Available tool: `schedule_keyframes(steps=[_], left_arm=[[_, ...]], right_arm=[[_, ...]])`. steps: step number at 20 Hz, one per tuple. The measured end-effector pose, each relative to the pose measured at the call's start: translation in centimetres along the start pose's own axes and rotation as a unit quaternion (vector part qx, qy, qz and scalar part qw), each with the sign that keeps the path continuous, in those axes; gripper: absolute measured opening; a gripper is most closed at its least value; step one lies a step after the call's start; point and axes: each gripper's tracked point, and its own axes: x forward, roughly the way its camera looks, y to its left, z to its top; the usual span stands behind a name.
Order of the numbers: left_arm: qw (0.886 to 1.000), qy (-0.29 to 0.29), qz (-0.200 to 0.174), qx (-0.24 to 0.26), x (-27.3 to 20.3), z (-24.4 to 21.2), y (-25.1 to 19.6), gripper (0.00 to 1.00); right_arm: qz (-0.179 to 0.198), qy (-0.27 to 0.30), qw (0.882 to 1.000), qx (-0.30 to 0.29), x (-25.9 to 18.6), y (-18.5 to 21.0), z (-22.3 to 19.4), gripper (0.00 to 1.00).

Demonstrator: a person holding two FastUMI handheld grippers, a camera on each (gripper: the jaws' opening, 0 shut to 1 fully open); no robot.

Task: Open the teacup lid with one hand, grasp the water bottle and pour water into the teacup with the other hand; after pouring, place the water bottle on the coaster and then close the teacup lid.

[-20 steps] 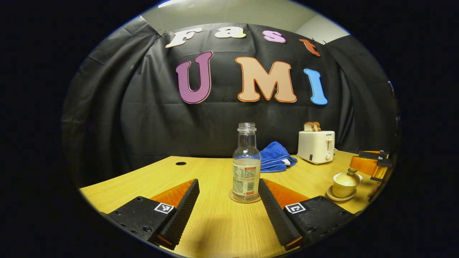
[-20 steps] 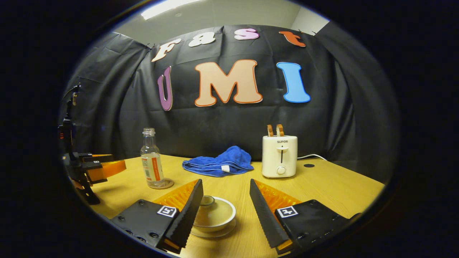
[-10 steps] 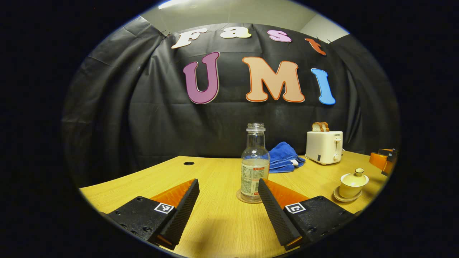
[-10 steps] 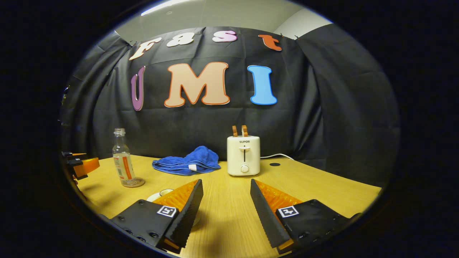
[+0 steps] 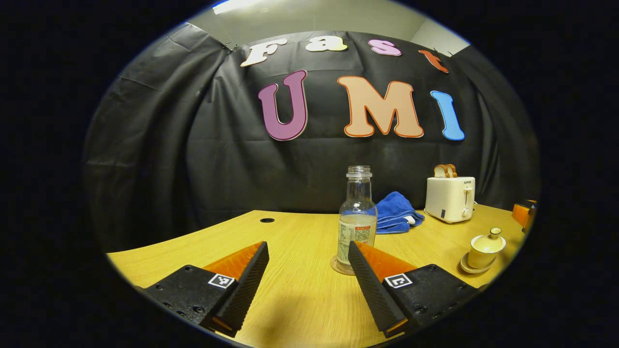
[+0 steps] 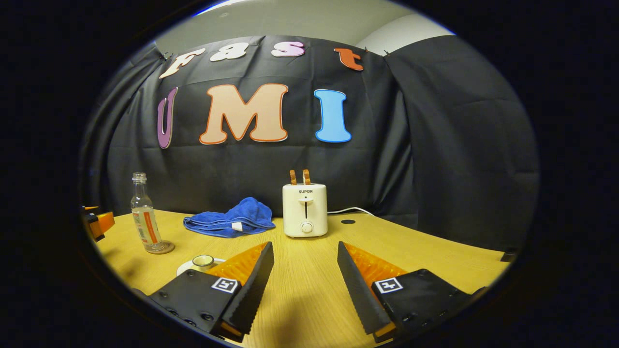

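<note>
A clear water bottle [image 5: 357,217], uncapped and part full, stands upright on a round coaster [image 5: 338,267] just beyond my open left gripper [image 5: 307,247], in line with its right finger. The cream teacup [image 5: 486,244] with its lid on sits on a saucer at the far right. In the right gripper view the bottle [image 6: 144,218] stands at the left. The teacup's lid knob [image 6: 203,261] and saucer [image 6: 185,267] peek out behind the left finger of my open right gripper [image 6: 305,247], which has nothing between its fingers. The left gripper [image 6: 98,222] shows at the left edge.
A blue towel [image 6: 227,220] and a white toaster [image 6: 304,210] with toast stand at the back of the wooden table [image 6: 425,251]. A cable hole [image 5: 266,220] lies at the table's back left. The right gripper [image 5: 522,213] shows at the far right edge.
The right gripper has swung to the right, off the teacup, which now lies left of and behind its left finger. The left gripper turned left, so the bottle has drifted right in its view.
</note>
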Motion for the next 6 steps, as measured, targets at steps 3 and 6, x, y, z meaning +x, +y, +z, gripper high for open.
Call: schedule_keyframes(steps=[3,6], left_arm=[[1.0,0.0,0.0,0.0,0.0,0.02,-0.02,0.96],[1.0,0.0,-0.001,0.0,-0.02,0.03,0.0,0.96]], right_arm=[[0.002,0.0,1.0,0.0,0.02,0.03,-0.03,0.86],[0.002,0.0,1.0,0.0,0.06,0.05,-0.06,0.86]])
